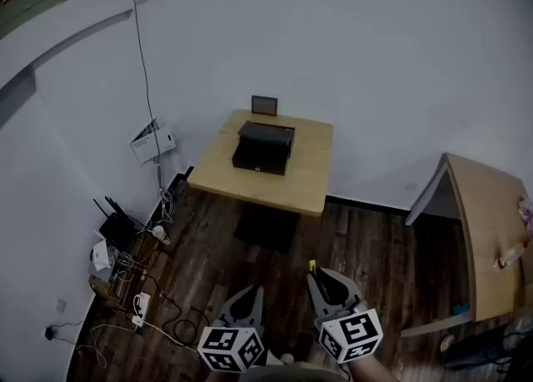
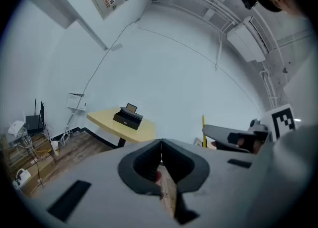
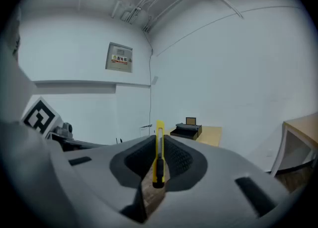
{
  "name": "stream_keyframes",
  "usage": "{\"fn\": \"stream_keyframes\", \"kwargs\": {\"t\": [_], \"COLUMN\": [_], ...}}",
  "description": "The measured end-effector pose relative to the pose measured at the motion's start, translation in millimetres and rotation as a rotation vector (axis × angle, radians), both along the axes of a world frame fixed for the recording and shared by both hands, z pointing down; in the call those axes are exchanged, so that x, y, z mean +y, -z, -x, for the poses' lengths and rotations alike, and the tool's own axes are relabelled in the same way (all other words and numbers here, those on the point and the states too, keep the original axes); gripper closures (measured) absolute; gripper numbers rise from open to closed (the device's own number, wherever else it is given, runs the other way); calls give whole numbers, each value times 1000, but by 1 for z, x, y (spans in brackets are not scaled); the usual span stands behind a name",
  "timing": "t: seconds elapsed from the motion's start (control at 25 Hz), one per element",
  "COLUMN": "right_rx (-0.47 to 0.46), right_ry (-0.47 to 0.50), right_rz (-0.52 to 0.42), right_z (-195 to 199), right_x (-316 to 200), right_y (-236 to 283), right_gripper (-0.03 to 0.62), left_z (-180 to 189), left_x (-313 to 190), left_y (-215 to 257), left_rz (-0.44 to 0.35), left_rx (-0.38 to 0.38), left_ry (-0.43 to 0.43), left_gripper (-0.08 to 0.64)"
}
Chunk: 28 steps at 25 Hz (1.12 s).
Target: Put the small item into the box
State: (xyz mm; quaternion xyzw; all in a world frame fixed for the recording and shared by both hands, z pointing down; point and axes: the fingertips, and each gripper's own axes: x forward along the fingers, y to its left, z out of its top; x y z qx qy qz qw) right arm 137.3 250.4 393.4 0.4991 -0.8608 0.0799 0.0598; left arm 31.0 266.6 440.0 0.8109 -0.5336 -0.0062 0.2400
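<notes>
A black box (image 1: 264,148) sits on the small wooden table (image 1: 308,174) against the far wall, well away from both grippers; it also shows far off as the box (image 2: 127,117) and the box (image 3: 186,130). My right gripper (image 1: 319,275) is shut on a yellow utility knife (image 3: 159,152) that stands upright between its jaws, its tip poking out as the knife (image 1: 312,266). My left gripper (image 1: 253,295) is shut with nothing in it, its tips meeting at the left gripper (image 2: 161,142). Both are held low over the wooden floor.
A small framed picture (image 1: 265,106) stands behind the box. Routers, power strips and tangled cables (image 1: 125,268) lie by the left wall. A second wooden desk (image 1: 491,239) stands at the right. Dark plank floor (image 1: 375,255) lies between me and the table.
</notes>
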Motion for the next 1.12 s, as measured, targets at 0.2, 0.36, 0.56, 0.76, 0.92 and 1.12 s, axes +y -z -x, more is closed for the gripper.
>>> {"fn": "stream_keyframes", "kwargs": {"t": [0.2, 0.36, 0.56, 0.76, 0.92, 1.12], "right_rx": [-16, -21, -31, -71, -69, -77], "right_ry": [-6, -11, -14, 8, 6, 12], "right_rz": [-30, -38, -41, -25, -10, 3], "right_z": [-2, -5, -8, -11, -15, -17], "right_x": [23, 32, 34, 35, 35, 32], "right_y": [7, 11, 10, 9, 4, 3], "right_gripper": [551, 551, 551, 551, 551, 551], "left_z": [-6, -13, -23, -28, -30, -33], "left_x": [21, 24, 21, 21, 20, 16], "left_y": [3, 8, 14, 14, 10, 4], "left_rz": [-9, -17, -32, -34, -29, -19], "left_rx": [-17, -28, -34, -27, -22, -9], "left_ry": [-27, -50, -74, -77, -69, -60], "left_gripper": [557, 557, 557, 557, 557, 557]}}
